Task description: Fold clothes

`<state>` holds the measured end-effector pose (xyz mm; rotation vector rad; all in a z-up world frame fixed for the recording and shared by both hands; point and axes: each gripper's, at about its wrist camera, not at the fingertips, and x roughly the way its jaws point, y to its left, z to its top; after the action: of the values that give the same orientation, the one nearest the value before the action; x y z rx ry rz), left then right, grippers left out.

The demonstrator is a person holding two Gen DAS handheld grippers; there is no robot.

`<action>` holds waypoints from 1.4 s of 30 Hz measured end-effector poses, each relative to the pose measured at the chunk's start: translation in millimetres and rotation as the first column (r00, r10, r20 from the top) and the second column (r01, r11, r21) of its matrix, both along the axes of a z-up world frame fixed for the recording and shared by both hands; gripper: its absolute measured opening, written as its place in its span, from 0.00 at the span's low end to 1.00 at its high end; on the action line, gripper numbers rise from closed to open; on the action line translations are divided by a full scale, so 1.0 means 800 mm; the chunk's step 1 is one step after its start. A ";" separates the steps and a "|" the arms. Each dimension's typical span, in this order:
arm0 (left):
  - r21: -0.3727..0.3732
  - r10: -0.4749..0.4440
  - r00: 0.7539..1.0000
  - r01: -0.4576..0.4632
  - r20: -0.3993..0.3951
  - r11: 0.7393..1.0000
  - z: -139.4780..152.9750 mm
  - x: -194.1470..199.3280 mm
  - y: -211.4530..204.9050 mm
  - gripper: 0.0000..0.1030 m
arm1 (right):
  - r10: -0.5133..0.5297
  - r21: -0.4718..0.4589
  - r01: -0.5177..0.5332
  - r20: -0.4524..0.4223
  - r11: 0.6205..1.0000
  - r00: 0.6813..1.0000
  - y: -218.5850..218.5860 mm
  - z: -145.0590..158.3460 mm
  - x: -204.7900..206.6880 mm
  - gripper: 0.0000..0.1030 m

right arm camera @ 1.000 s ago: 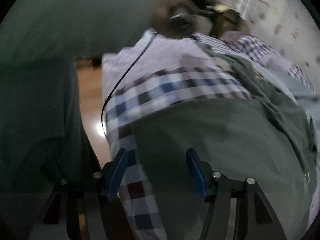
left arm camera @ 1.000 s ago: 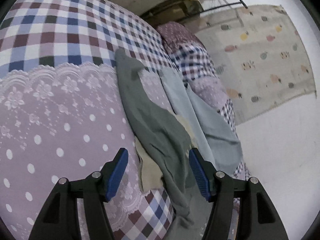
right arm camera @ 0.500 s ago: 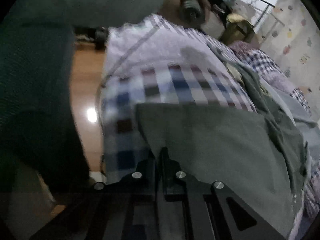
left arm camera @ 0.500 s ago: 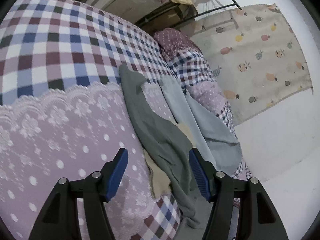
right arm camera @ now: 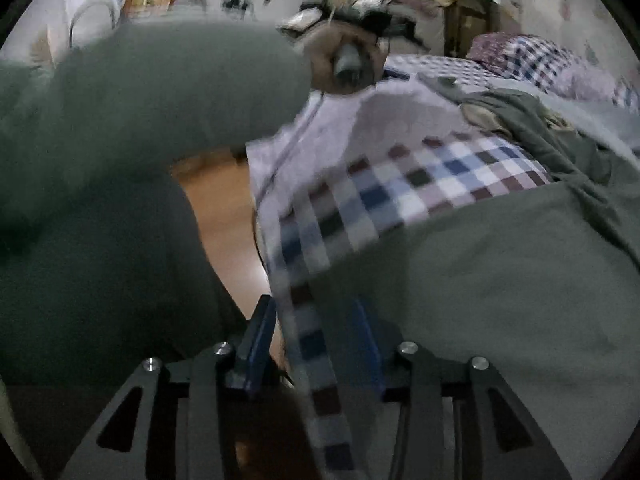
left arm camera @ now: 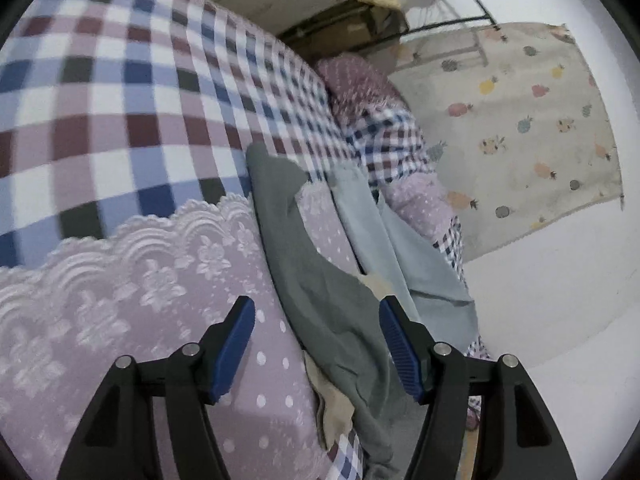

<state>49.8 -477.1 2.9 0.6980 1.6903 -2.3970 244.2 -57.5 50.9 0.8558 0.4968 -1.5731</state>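
Folding looks barely begun: a grey-green garment lies spread flat on the checked bed cover, and further along the bed a rumpled dark grey-green piece, a pale blue one and a cream scrap (mostly hidden) wait unfolded near the edge. The left gripper hovers over that heap, jaws released and empty. The right gripper, jaws partly parted, straddles the bed's edge by the spread garment; whether it pinches cloth I cannot tell.
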 end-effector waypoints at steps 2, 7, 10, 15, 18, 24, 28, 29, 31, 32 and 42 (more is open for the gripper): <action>-0.022 -0.013 1.000 0.013 0.022 1.000 -0.003 -0.018 -0.001 0.66 | -0.043 -0.044 0.045 0.049 0.998 0.998 0.007 0.010 -0.017 0.47; -0.111 -0.054 0.990 0.069 0.128 0.991 -0.011 -0.070 -0.005 0.66 | -0.149 -0.087 0.161 0.126 0.983 0.981 0.026 0.018 -0.057 0.47; -0.145 -0.053 0.990 0.072 0.133 0.987 -0.011 -0.089 -0.010 0.66 | -0.206 -0.094 0.221 0.149 0.971 0.967 0.038 0.018 -0.074 0.47; -0.200 -0.025 0.991 0.051 0.129 0.978 -0.013 -0.110 -0.006 0.65 | -0.258 -0.091 0.273 0.153 0.958 0.954 0.048 0.017 -0.094 0.48; -0.203 -0.018 0.990 0.047 0.140 0.978 -0.014 -0.119 0.002 0.10 | -0.280 -0.096 0.295 0.148 0.951 0.949 0.056 0.020 -0.100 0.48; -0.313 0.013 1.000 -0.009 0.011 0.950 0.059 -0.114 0.035 0.02 | -0.349 -0.127 0.367 0.146 0.922 0.926 0.081 0.035 -0.119 0.48; -0.422 -0.075 0.981 -0.007 -0.177 0.907 0.169 -0.102 0.108 0.02 | -0.416 -0.175 0.438 0.152 0.881 0.897 0.111 0.060 -0.144 0.48; -0.465 -0.146 0.963 0.026 -0.225 0.885 0.202 -0.100 0.146 0.02 | -0.445 -0.196 0.466 0.146 0.863 0.884 0.125 0.071 -0.154 0.47; -0.555 -0.287 0.918 0.093 -0.275 0.827 0.245 -0.097 0.221 0.02 | -0.502 -0.239 0.521 0.140 0.819 0.853 0.157 0.095 -0.176 0.47; -0.607 -0.376 0.883 0.141 -0.280 0.782 0.261 -0.096 0.272 0.02 | -0.543 -0.267 0.558 0.135 0.786 0.829 0.179 0.109 -0.188 0.48; -0.632 -0.848 0.437 0.757 0.299 0.167 0.096 -0.085 0.685 0.22 | -0.878 -0.305 0.936 0.382 0.176 0.289 0.429 0.124 -0.301 0.54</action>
<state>-18.6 70.9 79.9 1.5926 0.0509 -3.4384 3.6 285.9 150.5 0.8651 -0.7354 -2.5846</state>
